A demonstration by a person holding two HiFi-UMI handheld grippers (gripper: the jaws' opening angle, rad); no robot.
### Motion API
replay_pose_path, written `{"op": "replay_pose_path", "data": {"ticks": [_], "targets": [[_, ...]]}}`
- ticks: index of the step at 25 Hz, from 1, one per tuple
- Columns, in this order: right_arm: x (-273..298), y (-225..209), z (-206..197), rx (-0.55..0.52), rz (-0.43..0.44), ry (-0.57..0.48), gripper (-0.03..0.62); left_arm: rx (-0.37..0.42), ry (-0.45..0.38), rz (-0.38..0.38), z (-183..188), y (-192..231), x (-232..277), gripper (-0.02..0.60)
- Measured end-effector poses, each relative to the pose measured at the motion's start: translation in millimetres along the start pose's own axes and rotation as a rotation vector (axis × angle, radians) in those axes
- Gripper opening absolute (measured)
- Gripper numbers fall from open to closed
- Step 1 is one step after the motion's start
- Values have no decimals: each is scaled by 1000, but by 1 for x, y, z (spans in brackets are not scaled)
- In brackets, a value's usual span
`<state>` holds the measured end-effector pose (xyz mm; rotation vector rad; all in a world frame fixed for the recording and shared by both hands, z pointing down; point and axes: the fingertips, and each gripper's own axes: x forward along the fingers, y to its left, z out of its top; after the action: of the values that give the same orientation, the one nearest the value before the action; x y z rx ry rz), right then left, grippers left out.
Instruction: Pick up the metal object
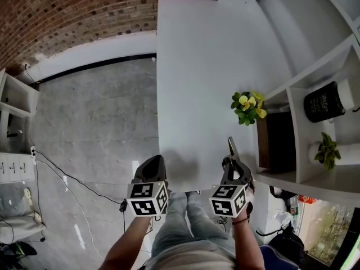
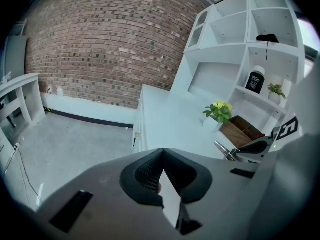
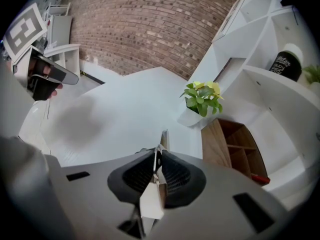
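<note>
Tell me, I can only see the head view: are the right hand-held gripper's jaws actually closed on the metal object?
Observer: Yes. In the right gripper view the right hand-held gripper has its jaws pressed on the thin metal object, whose end pokes out ahead of them.
Operator: And the left one?
Observer: In the left gripper view the left hand-held gripper has its jaws together, with nothing between them.
Operator: What is inside the wooden box by the plant?
Observer: The right gripper view shows dividers splitting it into open compartments.
</note>
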<state>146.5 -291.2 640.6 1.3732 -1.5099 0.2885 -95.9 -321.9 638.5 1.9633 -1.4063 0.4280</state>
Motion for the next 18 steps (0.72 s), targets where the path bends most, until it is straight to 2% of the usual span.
{"op": "replay_pose_path", "data": {"ticks": [10, 18], "targets": [[-1, -8, -1, -8, -12, 14, 31, 1, -14, -16, 7, -4, 0, 11], [1, -28, -1, -17, -70, 10, 8, 3, -23, -14, 12, -3, -1, 11]]}}
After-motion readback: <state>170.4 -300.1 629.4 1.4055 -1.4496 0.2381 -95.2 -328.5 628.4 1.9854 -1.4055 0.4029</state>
